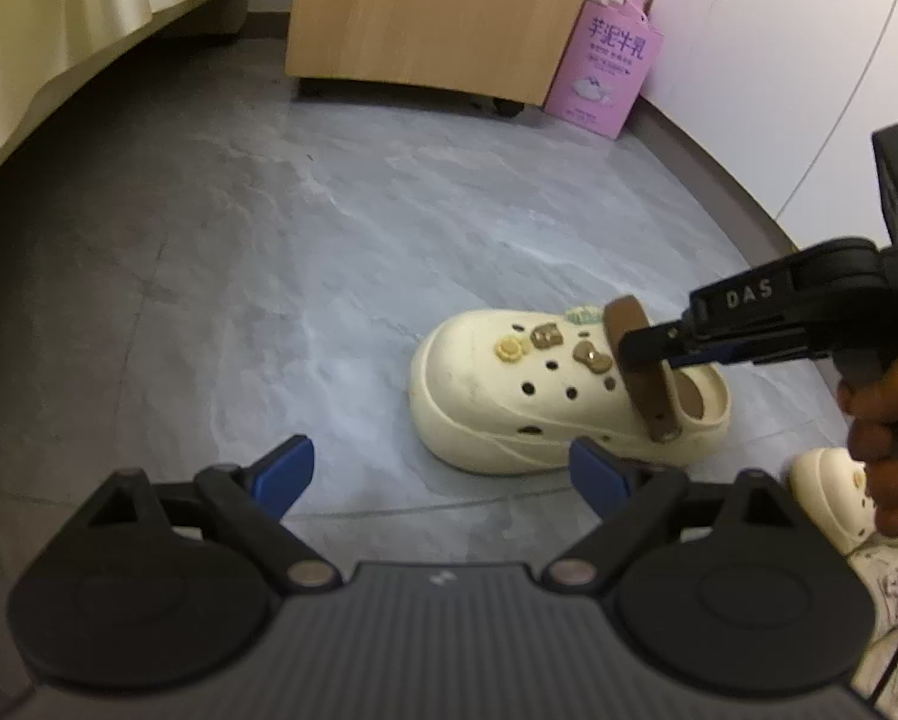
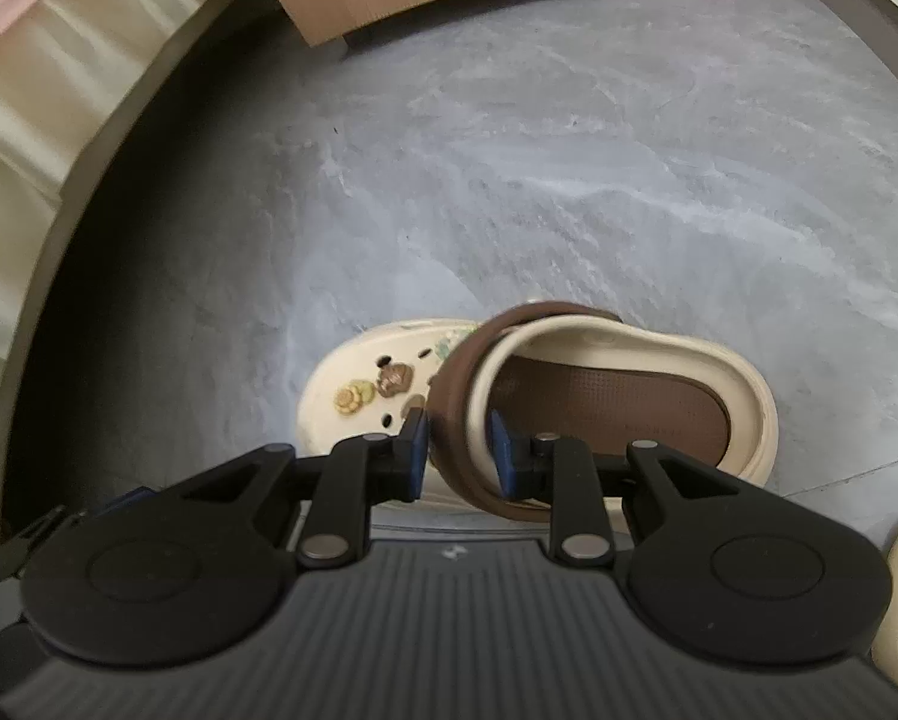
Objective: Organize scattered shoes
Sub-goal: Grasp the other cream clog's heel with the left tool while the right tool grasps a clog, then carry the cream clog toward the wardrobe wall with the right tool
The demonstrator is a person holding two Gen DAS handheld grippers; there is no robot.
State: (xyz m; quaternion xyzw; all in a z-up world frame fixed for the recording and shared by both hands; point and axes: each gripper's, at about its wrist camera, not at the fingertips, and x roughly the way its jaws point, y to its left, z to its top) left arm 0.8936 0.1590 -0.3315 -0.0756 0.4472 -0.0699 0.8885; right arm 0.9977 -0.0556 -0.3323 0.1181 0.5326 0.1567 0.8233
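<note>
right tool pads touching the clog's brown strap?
Touching. The right wrist view shows the right tool with both blue pads pressed against the brown heel strap of the cream foam clog.

A second cream clog (image 1: pixel 833 495) at the lower right of the left wrist view is half hidden behind the person's hand (image 1: pixel 887 444); in the right wrist view the frame's right edge cuts it off. The pink box (image 1: pixel 608 69) print is too small to read.

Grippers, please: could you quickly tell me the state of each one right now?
Left gripper: open, holding nothing.
Right gripper: closed on the brown strap of the cream clog.
</note>
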